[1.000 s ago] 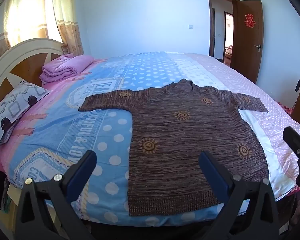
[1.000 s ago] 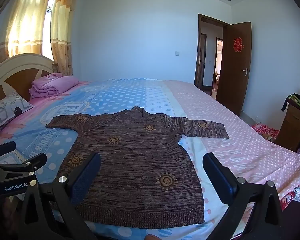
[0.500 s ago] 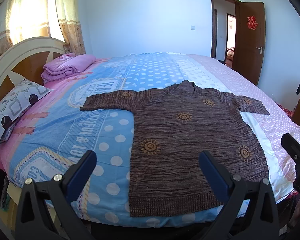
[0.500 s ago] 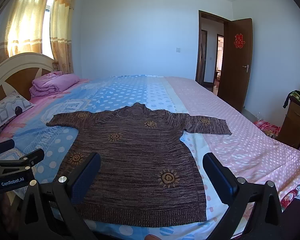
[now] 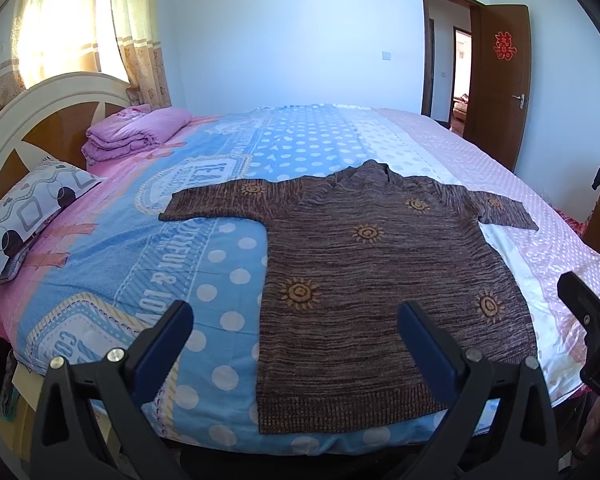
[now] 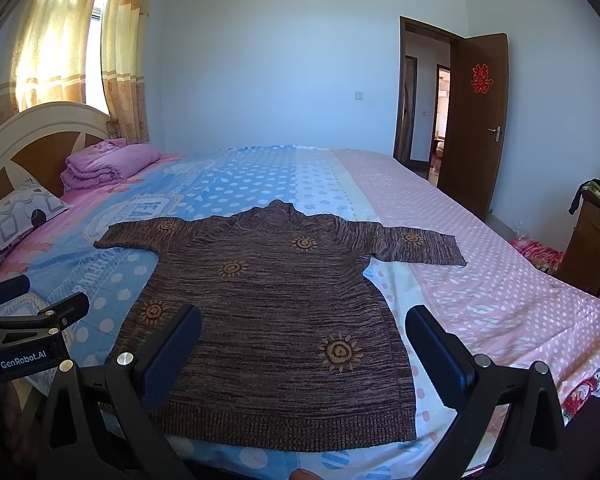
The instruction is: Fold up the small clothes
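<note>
Since a second ago you've tilted both cameras slightly down; the sweater (image 5: 380, 276) sits lower in both views, otherwise unchanged. It lies flat and unfolded on the bedspread (image 5: 220, 264), hem at the near bed edge, collar toward 12 o'clock, sleeves out at 9 and 3. Your left gripper (image 5: 296, 336) has its fingers spread wide, holding nothing, above the hem's left corner. Your right gripper (image 6: 302, 340) is likewise spread and empty, over the hem's right half. Folded pink blanket (image 5: 136, 132) at 10 o'clock by the headboard (image 5: 40, 96), pillow (image 5: 24, 212) at 9. Door (image 6: 472, 120) open at 2.
</note>
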The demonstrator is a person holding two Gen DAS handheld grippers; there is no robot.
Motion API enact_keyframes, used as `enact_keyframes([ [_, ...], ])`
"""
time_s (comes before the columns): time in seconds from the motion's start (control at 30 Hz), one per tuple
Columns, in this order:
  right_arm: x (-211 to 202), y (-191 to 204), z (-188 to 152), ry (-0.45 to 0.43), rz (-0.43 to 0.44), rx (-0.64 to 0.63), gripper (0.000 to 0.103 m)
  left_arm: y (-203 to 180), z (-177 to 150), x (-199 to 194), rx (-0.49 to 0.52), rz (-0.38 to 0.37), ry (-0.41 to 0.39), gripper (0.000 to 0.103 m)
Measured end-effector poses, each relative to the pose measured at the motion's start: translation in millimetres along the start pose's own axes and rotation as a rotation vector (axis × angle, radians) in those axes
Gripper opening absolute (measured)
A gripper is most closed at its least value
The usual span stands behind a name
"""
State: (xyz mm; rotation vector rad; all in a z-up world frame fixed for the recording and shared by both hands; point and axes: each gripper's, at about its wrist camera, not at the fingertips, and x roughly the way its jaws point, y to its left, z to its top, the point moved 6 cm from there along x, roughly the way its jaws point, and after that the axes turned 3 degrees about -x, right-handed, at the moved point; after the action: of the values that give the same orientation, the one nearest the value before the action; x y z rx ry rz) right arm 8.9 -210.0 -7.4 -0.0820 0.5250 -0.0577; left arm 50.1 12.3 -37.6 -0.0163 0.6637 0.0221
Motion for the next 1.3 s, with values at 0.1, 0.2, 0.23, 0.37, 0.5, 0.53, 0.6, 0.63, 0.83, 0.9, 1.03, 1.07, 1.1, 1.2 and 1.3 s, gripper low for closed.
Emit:
enact_keyframes([
  [0.1,0.5,0.9,-0.1,0.003,0.001,0.000,0.102,-0.5,-0.8,0.4,0.000,0.000,0.003,0.103],
  [0.2,1.9,1.2,-1.1,0.009,0.005,0.001,0.102,-1.5,-1.4,0.9,0.000,0.000,0.004,0.103],
  [0.23,2.2,1.2,-1.3,0.011,0.005,0.001,0.102,-1.6,-1.6,1.0,0.001,0.000,0.005,0.103],
  [0.37,3.6,1.5,-1.6,0.015,0.008,0.000,0.102,-1.4,-1.6,1.0,0.000,0.000,0.005,0.103],
  [0.5,5.1,1.7,-2.8,0.019,0.011,0.000,0.102,-2.2,-2.3,1.5,0.000,0.000,0.007,0.103],
  [0.53,5.9,1.3,-2.6,0.021,0.012,0.000,0.102,-3.0,-3.0,2.0,0.002,0.000,0.008,0.103],
  [0.6,6.7,1.4,-3.5,0.024,0.015,0.001,0.102,-3.9,-4.3,2.9,0.004,-0.001,0.010,0.103],
  [0.63,7.1,1.2,-4.0,0.025,0.015,0.001,0.102,-4.6,-4.7,3.1,0.004,-0.001,0.010,0.103],
  [0.83,8.1,1.4,-6.3,0.031,0.019,0.000,0.102,-5.8,-6.1,3.4,0.006,-0.003,0.014,0.103],
  [0.9,9.5,1.6,-6.5,0.034,0.021,-0.001,0.102,-6.8,-7.3,3.8,0.006,-0.004,0.017,0.103],
  [1.03,11.0,1.7,-8.2,0.041,0.025,-0.001,0.102,-7.8,-7.9,4.4,0.006,-0.005,0.021,0.103],
  [1.07,11.1,1.7,-8.4,0.043,0.026,-0.002,0.102,-7.7,-7.9,4.4,0.006,-0.004,0.021,0.103],
  [1.1,11.4,2.0,-8.7,0.044,0.027,-0.002,0.102,-7.6,-7.7,4.4,0.006,-0.004,0.020,0.103],
  [1.2,11.8,2.1,-9.1,0.049,0.030,-0.003,0.102,-7.7,-7.6,4.6,0.007,-0.004,0.021,0.103],
  [1.3,12.8,2.7,-10.2,0.050,0.032,-0.005,0.102,-7.9,-7.7,6.3,0.007,-0.006,0.025,0.103],
])
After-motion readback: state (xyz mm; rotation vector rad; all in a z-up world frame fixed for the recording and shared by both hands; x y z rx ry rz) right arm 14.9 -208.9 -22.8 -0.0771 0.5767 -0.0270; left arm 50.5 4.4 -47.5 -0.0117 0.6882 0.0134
